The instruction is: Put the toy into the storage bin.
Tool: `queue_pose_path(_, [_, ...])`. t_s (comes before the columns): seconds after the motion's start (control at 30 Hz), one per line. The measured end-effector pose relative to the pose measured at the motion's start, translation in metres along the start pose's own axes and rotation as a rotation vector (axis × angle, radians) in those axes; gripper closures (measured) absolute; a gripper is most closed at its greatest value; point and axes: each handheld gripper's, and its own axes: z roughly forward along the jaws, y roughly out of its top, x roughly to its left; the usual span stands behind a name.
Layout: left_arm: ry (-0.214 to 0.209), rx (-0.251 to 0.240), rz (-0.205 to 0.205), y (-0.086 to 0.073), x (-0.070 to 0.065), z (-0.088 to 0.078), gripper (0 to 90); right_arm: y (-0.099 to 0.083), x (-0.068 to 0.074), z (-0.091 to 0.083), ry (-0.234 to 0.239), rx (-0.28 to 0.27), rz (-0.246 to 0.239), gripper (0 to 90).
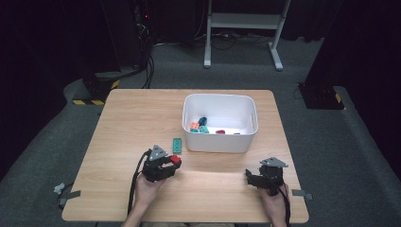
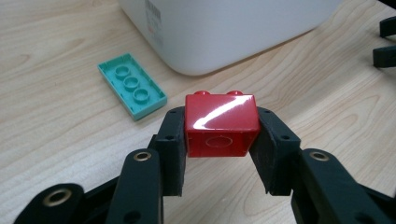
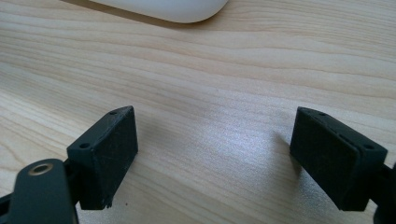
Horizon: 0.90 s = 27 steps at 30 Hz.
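1. Looking down in the high view: the left gripper (image 1: pixel 173 162) pinches a red brick (image 1: pixel 176 159) above the wooden table (image 1: pixel 127 123), near the front wall of the white bin (image 1: pixel 220 141), which already holds several bricks. The right gripper (image 1: pixel 249 176) rests low near the table's front right, forearm entering from the bottom edge. Likely risk: the brick catches the bin's rim if it is carried across too low.

2. Left gripper view: both pads press the red brick (image 2: pixel 221 126) on its side faces, studs pointing away, toward the bin (image 2: pixel 224 32). The glossy plastic could slip or twist between the pads if the hand swings quickly. A teal flat brick (image 2: pixel 132 85) lies stud-side down on the table beside the bin, well apart from the jaws.

3. Right gripper view: the right gripper (image 3: pixel 212 158) has its jaws spread wide over bare table (image 3: pixel 210 84), holding nothing, angled down toward the wood.
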Motion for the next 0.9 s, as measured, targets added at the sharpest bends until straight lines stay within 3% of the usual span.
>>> queue_pose_path(0.57, [-0.076, -0.033, 0.000, 0.037, 0.007, -0.022, 58.1, 0.000, 0.000, 0.000, 0.001, -0.001, 0.000, 14.9])
queue_pose_path(0.9, [-0.096, -0.049, 0.035, 0.066, 0.006, -0.034, 58.1, 0.000, 0.000, 0.000, 0.000, 0.000, 0.000, 15.0])
